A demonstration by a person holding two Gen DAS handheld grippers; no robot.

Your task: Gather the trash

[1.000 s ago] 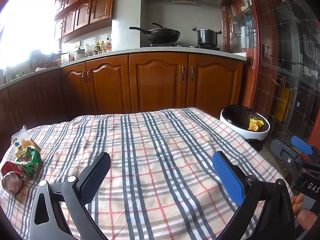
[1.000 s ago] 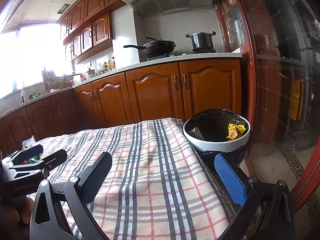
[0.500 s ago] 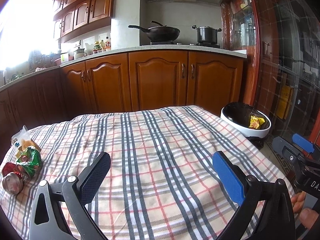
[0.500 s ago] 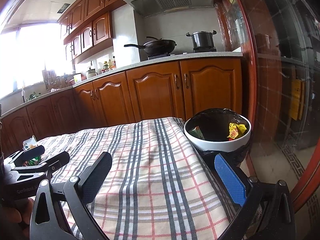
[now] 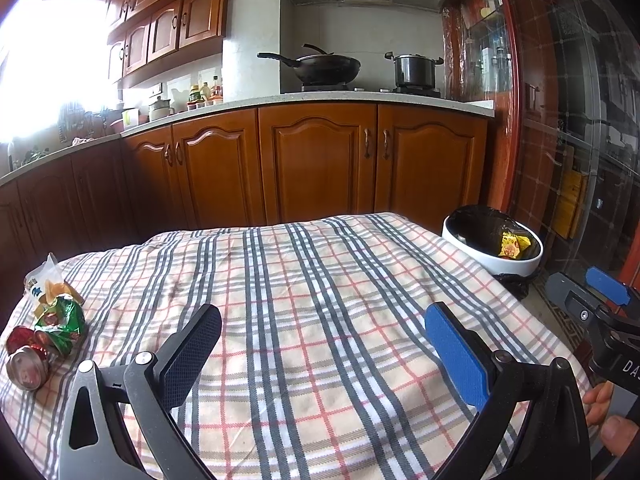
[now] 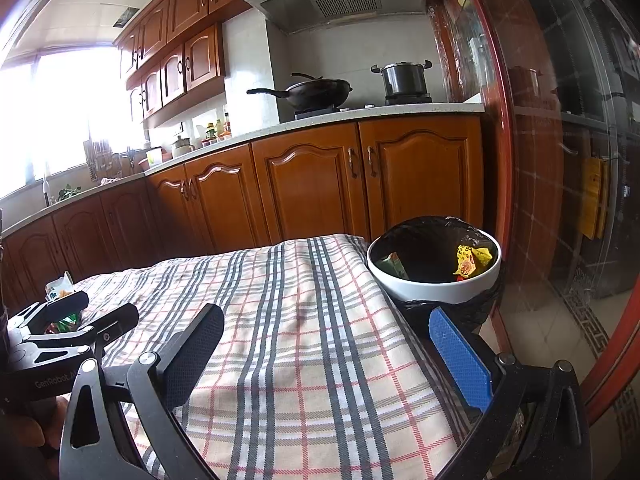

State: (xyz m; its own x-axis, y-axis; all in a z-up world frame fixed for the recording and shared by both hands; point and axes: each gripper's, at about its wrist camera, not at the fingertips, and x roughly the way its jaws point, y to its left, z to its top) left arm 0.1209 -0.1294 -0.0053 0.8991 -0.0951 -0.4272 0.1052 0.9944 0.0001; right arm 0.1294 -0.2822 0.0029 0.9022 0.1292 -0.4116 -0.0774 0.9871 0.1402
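A crushed can (image 5: pixel 26 366), a green wrapper (image 5: pixel 62 322) and a clear snack bag (image 5: pixel 42 284) lie at the left edge of the plaid-covered table (image 5: pixel 320 320). A white bin with a black liner (image 5: pixel 492 246) stands off the table's far right corner; it holds a yellow wrapper (image 5: pixel 514 244). In the right wrist view the bin (image 6: pixel 434 280) shows the yellow wrapper (image 6: pixel 470 260) and a green one (image 6: pixel 394 264). My left gripper (image 5: pixel 322 340) is open and empty over the cloth. My right gripper (image 6: pixel 326 342) is open and empty near the table's right edge.
Wooden cabinets (image 5: pixel 320 168) and a counter run behind the table, with a wok (image 5: pixel 324 68) and a pot (image 5: pixel 414 70) on the stove. A glass door (image 6: pixel 580 200) is on the right. The left gripper shows in the right wrist view (image 6: pixel 72 320).
Both grippers have stayed open and empty. The views shifted only slightly; the trash and the bin have not moved.
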